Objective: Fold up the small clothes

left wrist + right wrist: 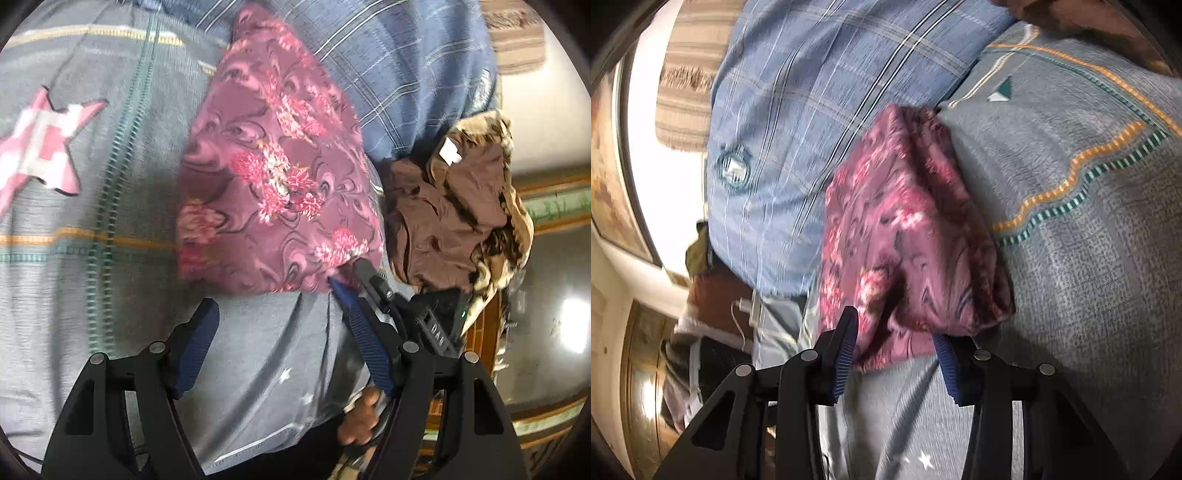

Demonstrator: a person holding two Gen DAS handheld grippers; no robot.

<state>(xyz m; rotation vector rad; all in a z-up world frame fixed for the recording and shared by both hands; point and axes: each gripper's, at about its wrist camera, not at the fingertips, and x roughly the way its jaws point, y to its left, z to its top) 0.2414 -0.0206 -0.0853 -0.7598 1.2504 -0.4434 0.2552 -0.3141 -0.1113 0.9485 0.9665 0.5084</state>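
A maroon floral cloth (273, 173) lies on the grey patterned bedcover (92, 258). It also shows in the right wrist view (905, 236), bunched, with its near edge between the right gripper's fingers. My left gripper (273, 299) is open just below the cloth's near edge; nothing is between its fingers. My right gripper (894, 325) has its jaws apart around the cloth's lower edge; the other gripper's black body (406, 306) touches the cloth's right corner in the left wrist view.
A blue checked cloth (406, 74) lies beyond the maroon one, also in the right wrist view (798, 129). A crumpled brown garment (454, 210) lies at the right. A pink star patch (40, 147) is on the bedcover. My grey shirt (273, 369) is below.
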